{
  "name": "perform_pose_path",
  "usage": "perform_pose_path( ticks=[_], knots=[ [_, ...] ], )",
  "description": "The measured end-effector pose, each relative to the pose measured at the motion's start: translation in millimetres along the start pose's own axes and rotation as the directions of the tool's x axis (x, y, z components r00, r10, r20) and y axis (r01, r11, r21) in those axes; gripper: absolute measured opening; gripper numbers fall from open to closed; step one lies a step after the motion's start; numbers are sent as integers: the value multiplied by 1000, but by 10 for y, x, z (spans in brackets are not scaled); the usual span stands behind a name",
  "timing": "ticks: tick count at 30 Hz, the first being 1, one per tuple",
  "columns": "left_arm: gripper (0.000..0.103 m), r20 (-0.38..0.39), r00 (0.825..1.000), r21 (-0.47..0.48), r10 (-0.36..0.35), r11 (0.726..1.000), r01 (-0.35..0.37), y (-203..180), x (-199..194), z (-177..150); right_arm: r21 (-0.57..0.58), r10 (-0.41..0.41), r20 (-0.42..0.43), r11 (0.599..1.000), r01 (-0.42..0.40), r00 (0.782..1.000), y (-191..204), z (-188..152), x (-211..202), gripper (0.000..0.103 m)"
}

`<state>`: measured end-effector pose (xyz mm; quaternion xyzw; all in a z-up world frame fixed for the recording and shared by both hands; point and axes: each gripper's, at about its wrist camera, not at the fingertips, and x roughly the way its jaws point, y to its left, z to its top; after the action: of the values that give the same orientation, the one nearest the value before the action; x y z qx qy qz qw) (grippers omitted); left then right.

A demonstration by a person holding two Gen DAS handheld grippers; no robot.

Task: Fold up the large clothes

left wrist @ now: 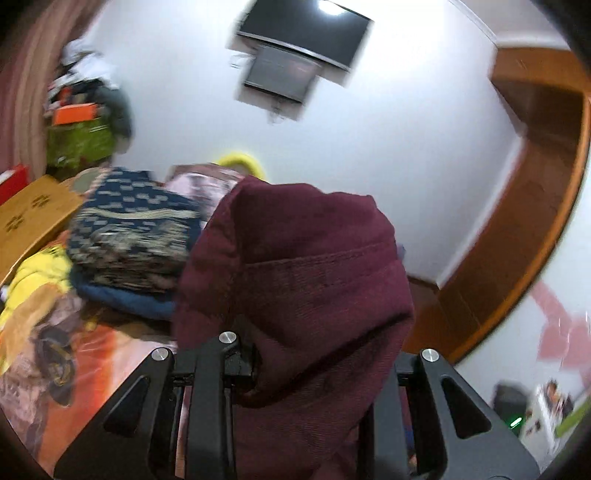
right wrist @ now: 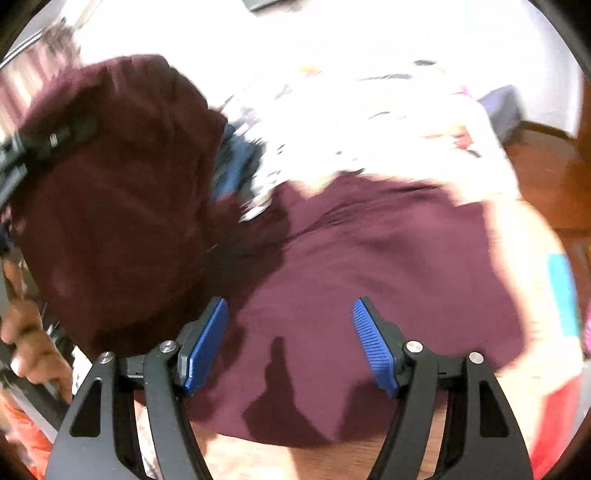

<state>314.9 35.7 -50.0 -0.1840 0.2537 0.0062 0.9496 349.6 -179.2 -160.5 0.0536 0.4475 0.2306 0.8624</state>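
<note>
Right now the maroon garment (right wrist: 369, 266), a soft ribbed knit with a stitched hem, is lying partly spread over the patterned bedspread (right wrist: 369, 122), while 1 end of it is rising in a bulging hump on the left. That lifted end is draping thickly over the left gripper (left wrist: 310, 373); its black arms are standing close together with the cloth bunched between them, clamped on the fabric, though the pads themselves are buried under the folds. In the right wrist view that gripper is showing only as a dark bar pressed against the cloth at the upper left.

The right gripper (right wrist: 291, 347) is hovering above the flat part of the garment, its 2 blue ridged pads (right wrist: 373, 347) standing well apart with nothing between them. A hand (right wrist: 33, 347) is gripping a handle at the left edge.

Beyond the lifted cloth, a stack of folded clothes (left wrist: 136, 236), navy and cream patterned, is sitting on the bed beside a yellow garment (left wrist: 40, 277) and a flat cardboard box (left wrist: 33, 218). A dark screen (left wrist: 306, 33) is hanging on the white wall.
</note>
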Motion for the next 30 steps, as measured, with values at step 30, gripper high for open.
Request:
perform_pose_path(
  ticks=[30],
  knots=[
    [60,-377,923,409,-74,881,238,-1005,-17,-1056,54,-158,69,987,154,985,-719,-368,-948,67]
  ],
)
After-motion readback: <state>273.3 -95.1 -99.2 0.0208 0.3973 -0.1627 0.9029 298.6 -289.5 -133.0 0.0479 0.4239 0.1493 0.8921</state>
